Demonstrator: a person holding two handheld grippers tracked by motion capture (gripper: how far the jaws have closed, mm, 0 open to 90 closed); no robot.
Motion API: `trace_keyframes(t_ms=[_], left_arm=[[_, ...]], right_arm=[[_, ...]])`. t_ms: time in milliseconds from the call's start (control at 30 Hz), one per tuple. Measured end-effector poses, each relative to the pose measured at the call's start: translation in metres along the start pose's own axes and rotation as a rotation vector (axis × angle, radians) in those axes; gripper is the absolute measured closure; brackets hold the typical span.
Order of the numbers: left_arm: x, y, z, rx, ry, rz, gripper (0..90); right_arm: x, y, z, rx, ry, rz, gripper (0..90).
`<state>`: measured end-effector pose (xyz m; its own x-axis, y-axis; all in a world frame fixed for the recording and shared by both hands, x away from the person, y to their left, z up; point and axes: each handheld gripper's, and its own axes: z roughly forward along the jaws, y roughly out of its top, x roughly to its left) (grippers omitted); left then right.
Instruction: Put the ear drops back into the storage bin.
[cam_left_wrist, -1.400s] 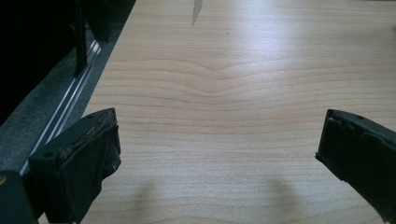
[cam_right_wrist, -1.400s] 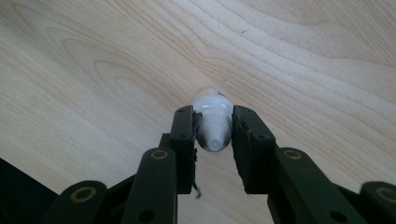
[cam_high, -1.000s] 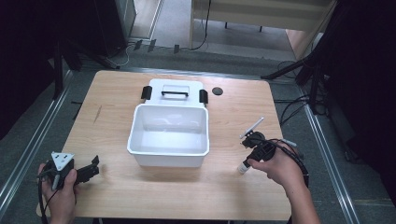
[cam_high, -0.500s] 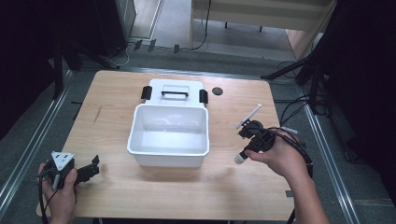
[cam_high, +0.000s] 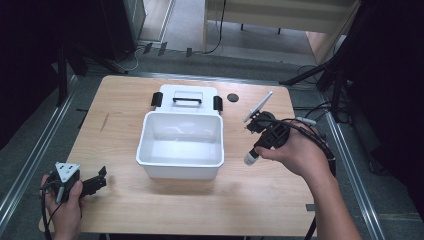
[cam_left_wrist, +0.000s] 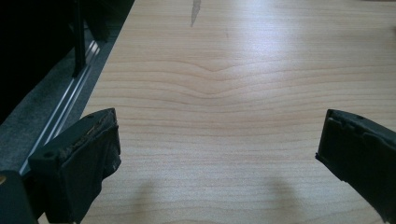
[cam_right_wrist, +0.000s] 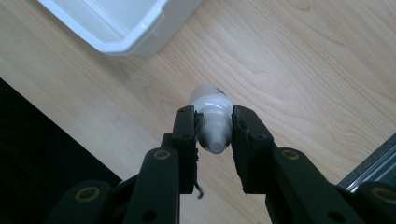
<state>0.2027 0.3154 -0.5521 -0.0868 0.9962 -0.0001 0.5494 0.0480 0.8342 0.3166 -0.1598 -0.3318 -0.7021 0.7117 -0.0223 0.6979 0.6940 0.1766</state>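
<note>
A small white capped bottle (cam_right_wrist: 211, 103) is clamped at its neck between the black jaws of my right gripper (cam_right_wrist: 214, 125), its cap end toward the camera. In the high view the bottle (cam_high: 249, 158) hangs from my right gripper (cam_high: 255, 149) just above the wood, right of the white tub (cam_high: 181, 162). The tub is open and looks empty. Its corner (cam_right_wrist: 135, 35) lies beyond the bottle. My left gripper (cam_high: 102, 177) rests at the near left corner, open. Its jaws stand wide apart over bare wood (cam_left_wrist: 219, 128).
The tub's white lid (cam_high: 187, 98), with a black handle and side clips, lies flat behind the tub. A small dark disc (cam_high: 232, 97) sits right of the lid. Metal rails (cam_high: 35, 160) run along both table sides. Cables trail off the right edge.
My right gripper has carried the bottle a little to the left and farther up the table, closer to the tub's right side. The left gripper has stayed put.
</note>
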Motion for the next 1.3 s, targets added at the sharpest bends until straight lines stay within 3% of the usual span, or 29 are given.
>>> trace_keyframes(t_ms=[267,633,900,1300], left_arm=[[0.000,0.000,0.000,0.000,-0.001,0.002,0.0],[0.000,0.000,0.000,0.000,0.000,0.004,0.0],[-0.001,0.000,0.000,0.000,0.000,0.006,0.0],[-0.001,0.000,0.000,-0.001,-0.004,0.007,0.0]], right_arm=[[0.015,0.020,-0.019,-0.006,0.006,0.000,72.1],[0.040,0.047,-0.028,-0.018,0.019,-0.057,72.1],[0.057,0.066,-0.017,-0.005,0.033,-0.106,72.1],[0.066,0.078,0.014,0.040,0.045,-0.137,72.1]])
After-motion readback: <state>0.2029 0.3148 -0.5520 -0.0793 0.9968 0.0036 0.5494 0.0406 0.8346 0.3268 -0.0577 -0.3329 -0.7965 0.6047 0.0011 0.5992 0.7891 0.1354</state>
